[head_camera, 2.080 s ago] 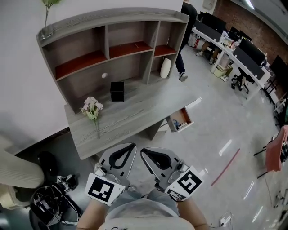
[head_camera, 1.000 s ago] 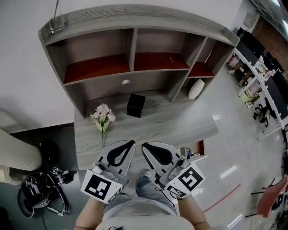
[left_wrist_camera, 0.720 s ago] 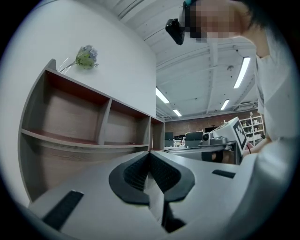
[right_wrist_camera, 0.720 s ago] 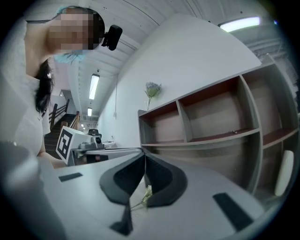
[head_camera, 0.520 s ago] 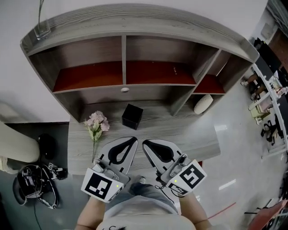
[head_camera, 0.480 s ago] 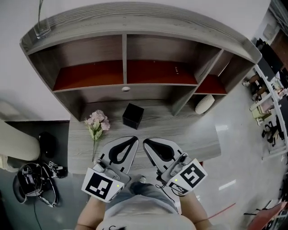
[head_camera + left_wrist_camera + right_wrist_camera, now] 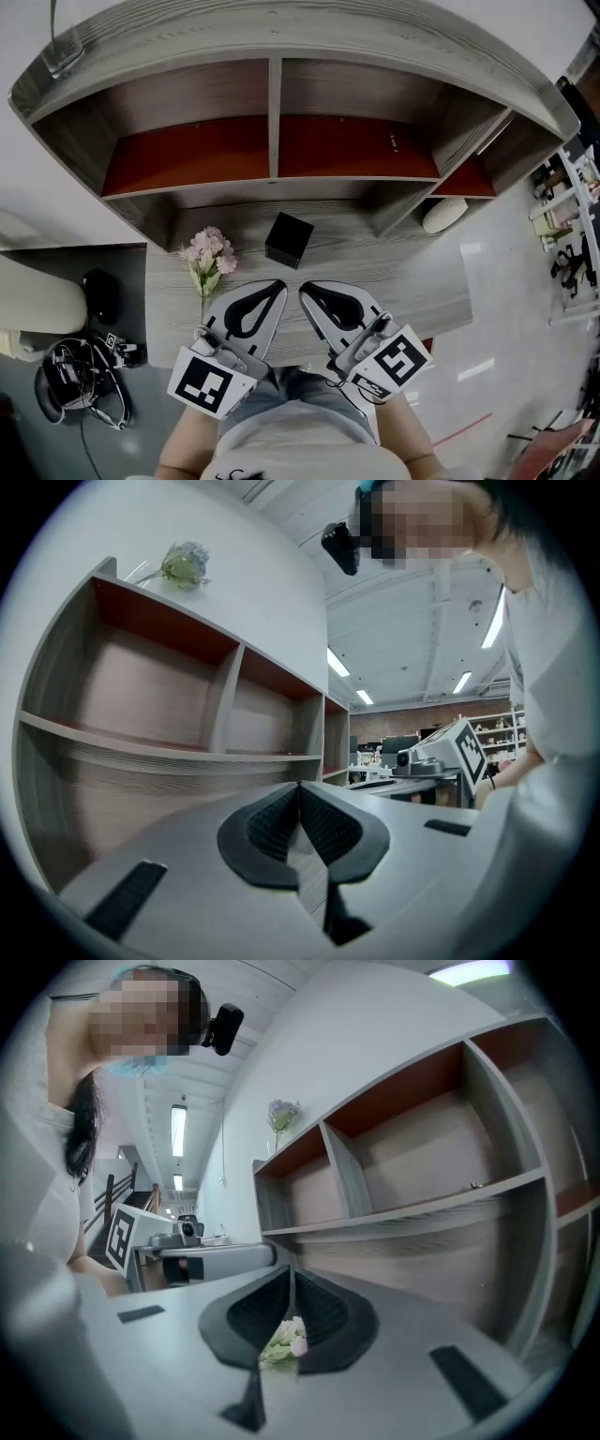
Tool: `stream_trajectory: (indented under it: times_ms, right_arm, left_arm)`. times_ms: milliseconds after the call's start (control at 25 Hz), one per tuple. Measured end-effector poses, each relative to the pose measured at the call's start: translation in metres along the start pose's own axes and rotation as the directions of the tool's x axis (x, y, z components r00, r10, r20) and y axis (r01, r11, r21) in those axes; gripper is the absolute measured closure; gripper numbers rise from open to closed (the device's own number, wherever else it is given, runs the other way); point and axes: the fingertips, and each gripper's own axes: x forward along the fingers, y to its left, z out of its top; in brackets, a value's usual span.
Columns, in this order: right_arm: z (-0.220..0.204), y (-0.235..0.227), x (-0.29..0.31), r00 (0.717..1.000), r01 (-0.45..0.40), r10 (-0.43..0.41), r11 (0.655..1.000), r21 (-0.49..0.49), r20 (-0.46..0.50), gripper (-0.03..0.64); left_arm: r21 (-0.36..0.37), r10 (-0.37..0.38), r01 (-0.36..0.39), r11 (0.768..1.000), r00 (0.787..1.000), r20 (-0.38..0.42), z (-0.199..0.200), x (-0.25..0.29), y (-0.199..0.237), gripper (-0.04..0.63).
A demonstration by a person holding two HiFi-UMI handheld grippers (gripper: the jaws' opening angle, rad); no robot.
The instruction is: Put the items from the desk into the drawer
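A pink flower sprig [image 7: 208,259] lies on the grey desk [image 7: 394,281] at its left. To the sprig's right a black cube box [image 7: 288,239] stands near the hutch. A white oval object [image 7: 444,215] rests at the desk's far right, under the hutch's end compartment. My left gripper [image 7: 276,285] and right gripper [image 7: 307,288] hover side by side over the desk's front edge, both shut and empty, tips just short of the box. In the right gripper view the flower sprig [image 7: 284,1338] shows beyond the shut jaws. The drawer is mostly hidden under the desk.
A grey hutch [image 7: 277,112] with red shelves backs the desk. A glass vase [image 7: 58,52] stands on its top left corner. Headphones and cables [image 7: 75,389] lie on the floor at left. A cream chair [image 7: 33,305] stands beside the desk.
The view has swung round and closed in, so the desk now lies square in front. Both grippers stay shut and side by side, now over the desk's front edge.
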Motion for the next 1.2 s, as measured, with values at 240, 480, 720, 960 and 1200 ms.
stream_trajectory:
  times_ms: [240,480,720,960,1200]
  right_arm:
    - [-0.025,-0.018,0.034,0.993,0.085,-0.085,0.996,-0.008,-0.087,0.589]
    - [-0.064,-0.046,0.073,0.962,0.12,-0.134,0.99,-0.071,-0.238,0.546]
    - [-0.107,-0.073,0.099,0.913,0.1,-0.134,0.989,-0.108,-0.385,0.538]
    - [-0.145,-0.084,0.111,0.856,0.07,-0.12,0.991,-0.117,-0.502,0.532]
    - [-0.164,-0.092,0.115,0.81,0.037,-0.112,0.989,-0.141,-0.575,0.531]
  left_arm:
    - [0.006,-0.094,0.094,0.996,0.996,-0.004,-0.001,0.009,0.035,0.584]
    - [-0.01,-0.151,0.151,0.989,0.988,-0.028,-0.009,0.011,0.071,0.584]
    - [-0.039,-0.15,0.149,0.988,0.988,-0.035,-0.018,0.009,0.099,0.584]
    - [-0.051,-0.141,0.138,0.989,0.989,-0.05,-0.025,0.004,0.116,0.584]
    - [-0.069,-0.112,0.108,0.992,0.992,-0.051,-0.029,-0.002,0.129,0.585]
